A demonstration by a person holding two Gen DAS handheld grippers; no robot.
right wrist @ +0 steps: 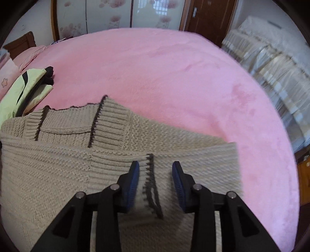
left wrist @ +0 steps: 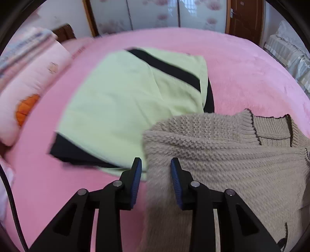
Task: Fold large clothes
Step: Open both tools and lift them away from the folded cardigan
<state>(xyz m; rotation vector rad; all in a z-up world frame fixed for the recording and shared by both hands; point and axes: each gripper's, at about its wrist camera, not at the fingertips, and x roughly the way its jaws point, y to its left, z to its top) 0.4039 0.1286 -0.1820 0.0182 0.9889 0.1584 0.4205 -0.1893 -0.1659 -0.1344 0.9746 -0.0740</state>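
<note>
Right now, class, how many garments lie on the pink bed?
2. A folded green garment lies towards the pillows; a beige sweater lies nearer, under both grippers. Others may be out of view.

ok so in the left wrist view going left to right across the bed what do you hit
pink pillow → folded yellow-green garment with black stripes → beige knit sweater, part of which lies between the left gripper's fingers → stack of bedding beyond the bed's right edge

I see chunky, ribbed beige knit on the sweater (right wrist: 58, 155); plush matt pink fleece on the bed (right wrist: 164, 77); smooth pale-green cloth garment (left wrist: 120, 104); glossy wooden door (left wrist: 246, 17).
</note>
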